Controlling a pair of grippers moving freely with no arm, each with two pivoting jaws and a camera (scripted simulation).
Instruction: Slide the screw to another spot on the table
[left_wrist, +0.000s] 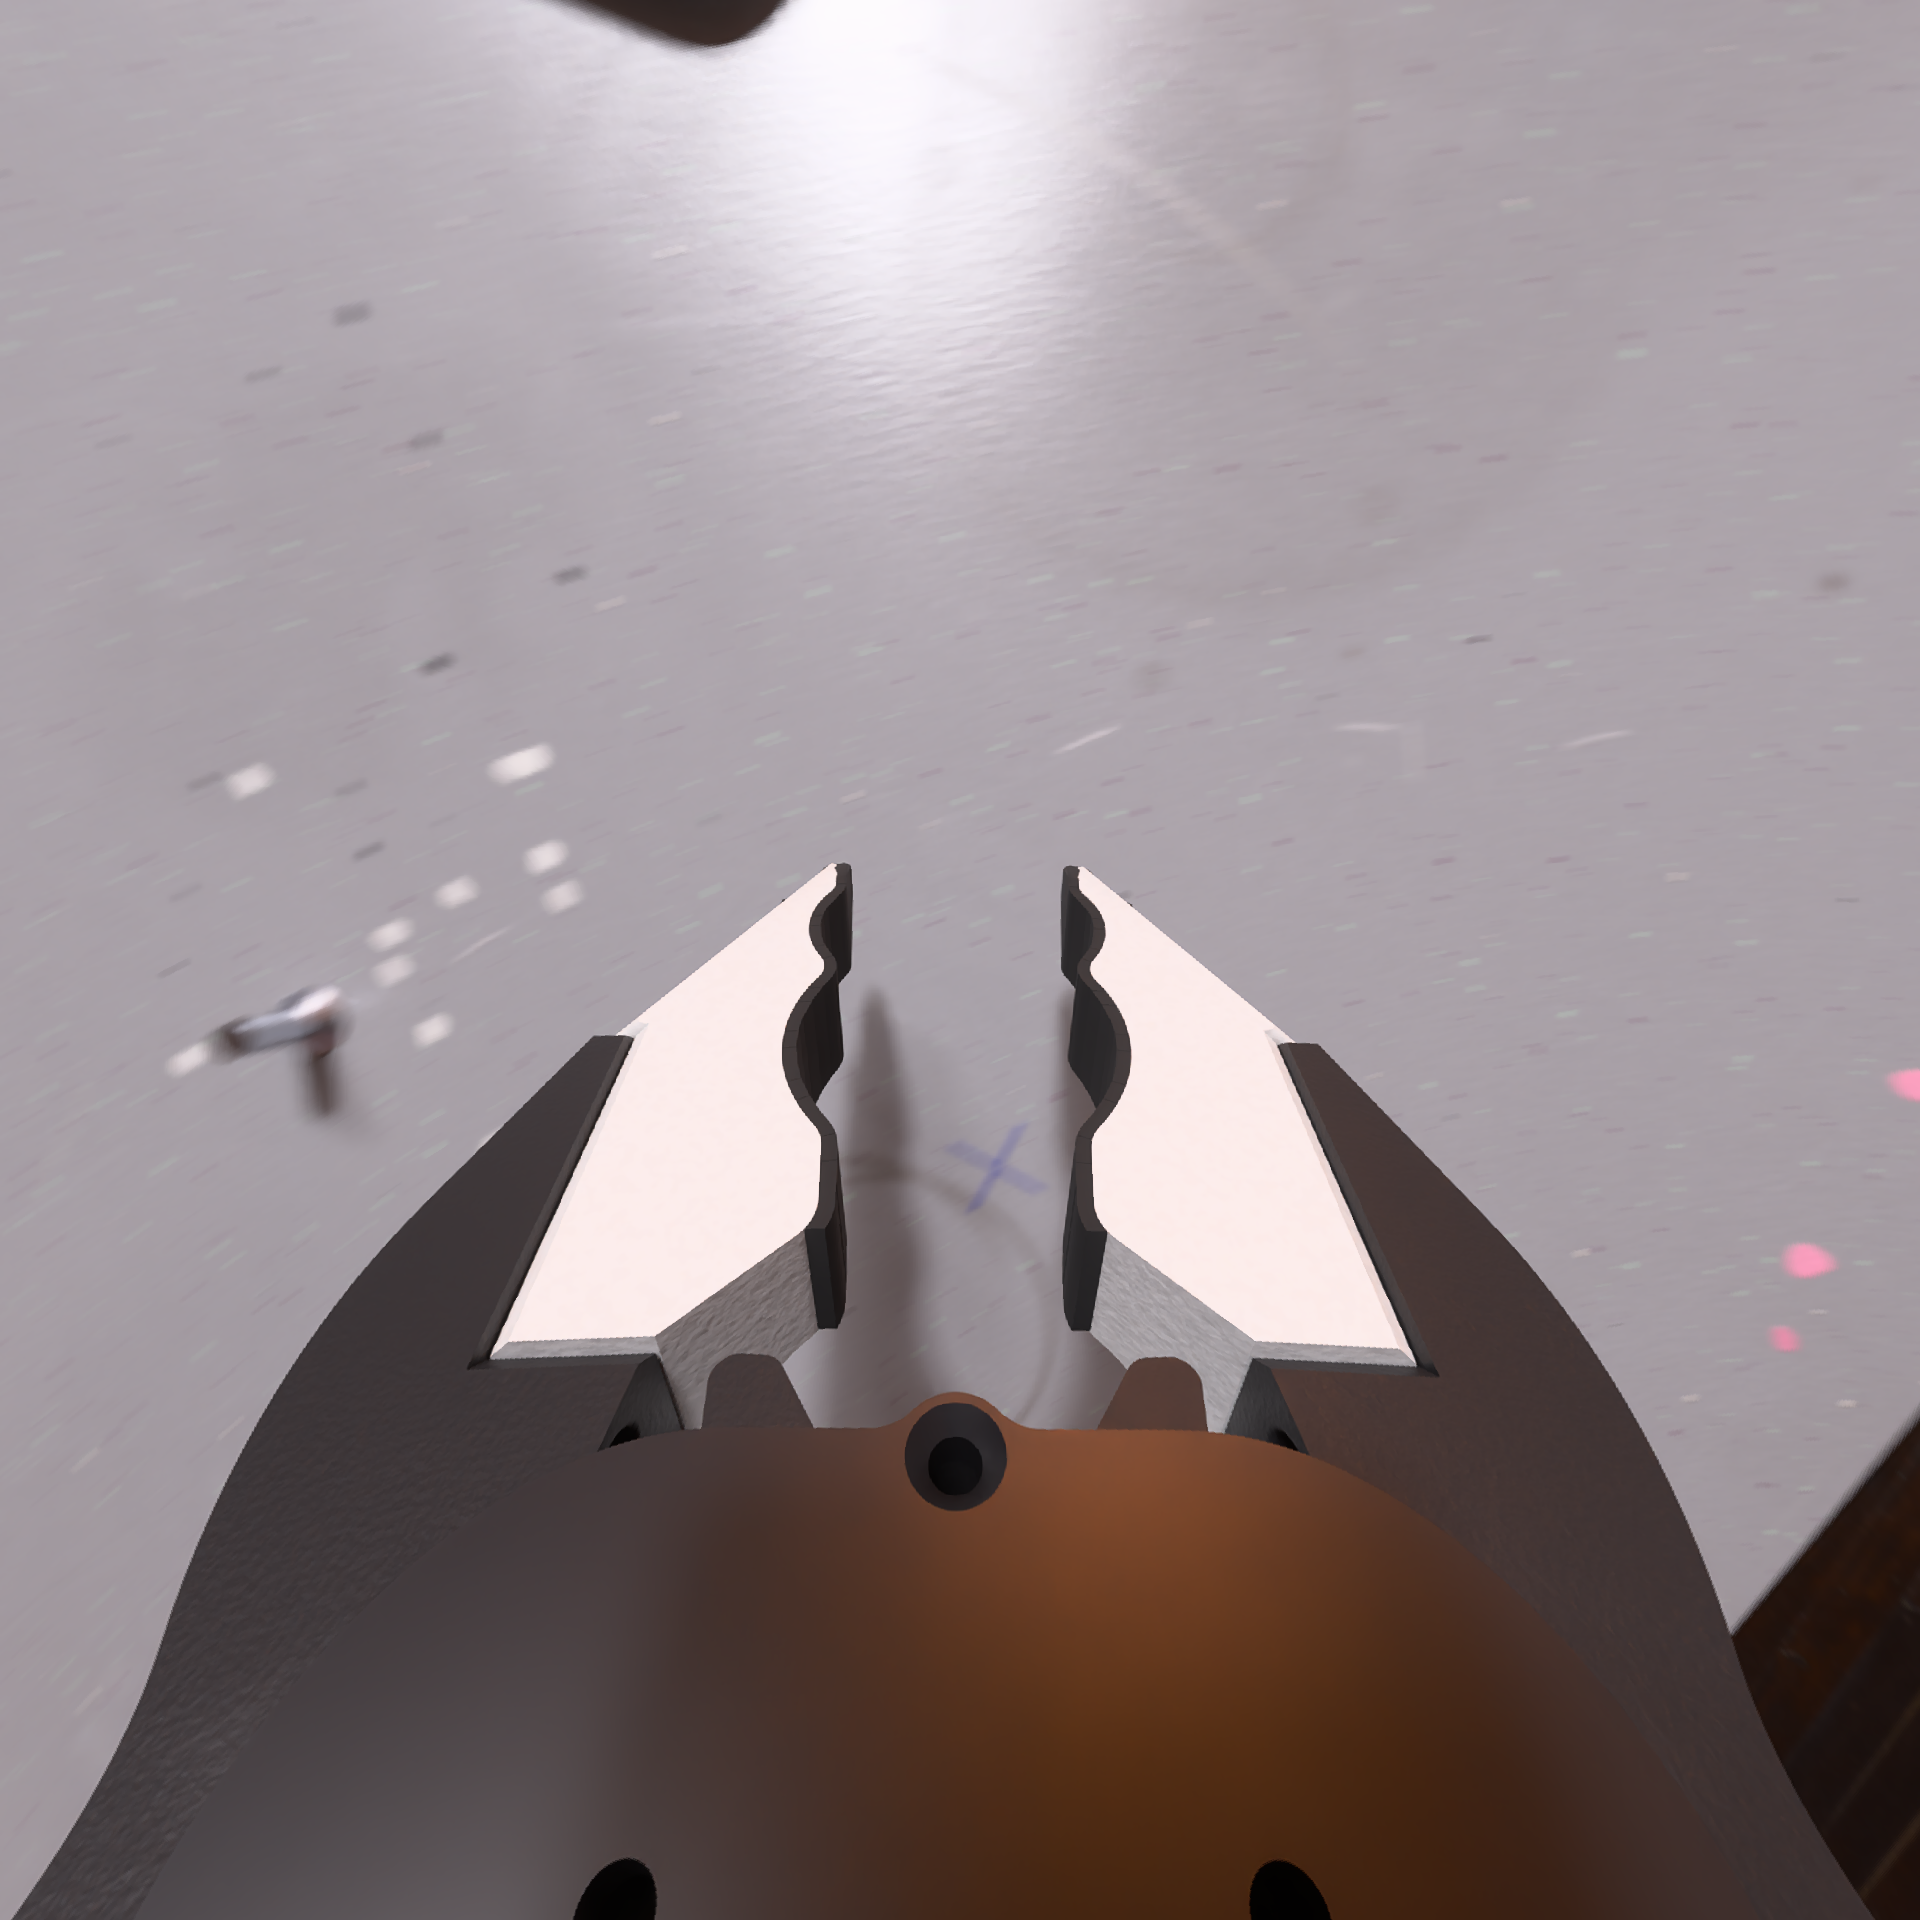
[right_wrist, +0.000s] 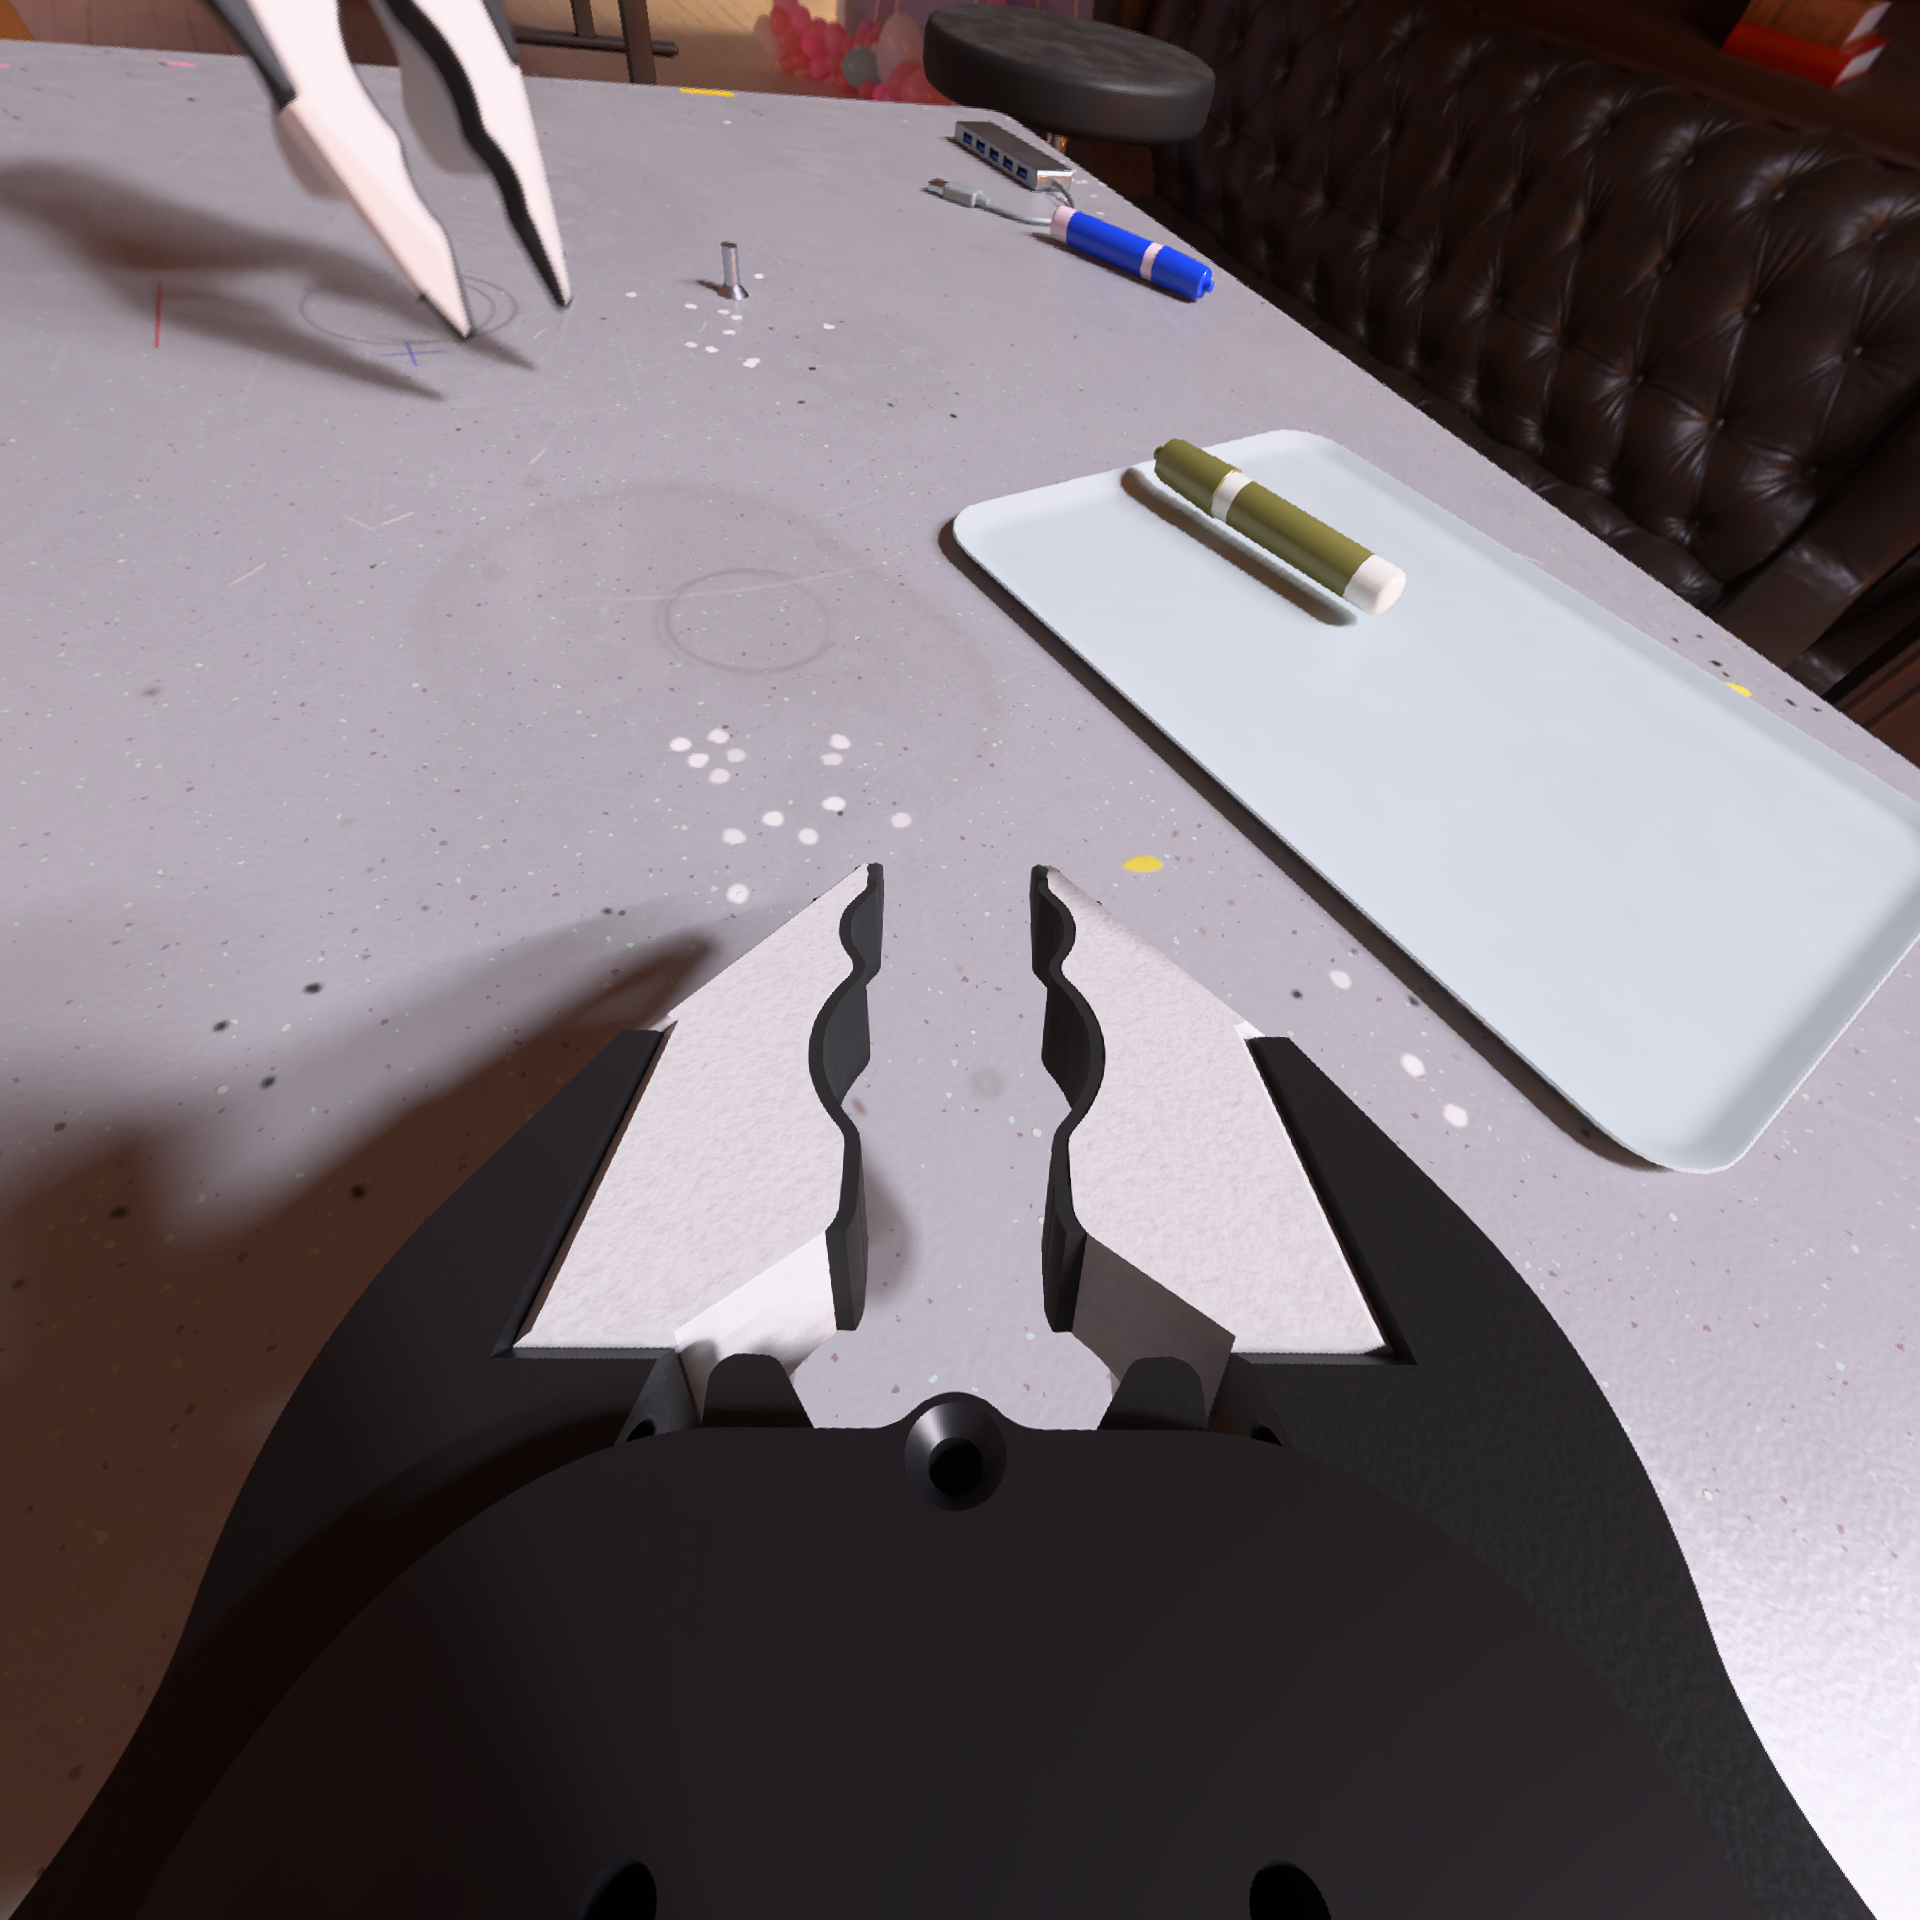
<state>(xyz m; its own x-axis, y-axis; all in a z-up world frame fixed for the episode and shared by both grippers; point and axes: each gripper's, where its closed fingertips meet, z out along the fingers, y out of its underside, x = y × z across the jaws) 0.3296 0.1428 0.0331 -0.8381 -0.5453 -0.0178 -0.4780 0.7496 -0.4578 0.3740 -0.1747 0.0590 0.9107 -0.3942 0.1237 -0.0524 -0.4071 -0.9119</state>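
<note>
The screw (right_wrist: 730, 272) is small and silver and stands head down on the grey table (right_wrist: 416, 623), far ahead in the right wrist view. It also shows blurred in the left wrist view (left_wrist: 286, 1029), to the left of my left gripper (left_wrist: 956, 883). The left gripper is open and empty, its tips close above the table near a blue cross mark (left_wrist: 997, 1164). It appears in the right wrist view (right_wrist: 514, 312), left of the screw and apart from it. My right gripper (right_wrist: 956, 883) is open and empty, low over the near table.
A pale blue tray (right_wrist: 1507, 810) with an olive marker (right_wrist: 1278, 525) lies at the right. A blue marker (right_wrist: 1132, 255) and a grey USB hub (right_wrist: 1013, 151) lie at the far right edge. A dark stool (right_wrist: 1070, 62) and leather sofa (right_wrist: 1558, 260) stand beyond the table.
</note>
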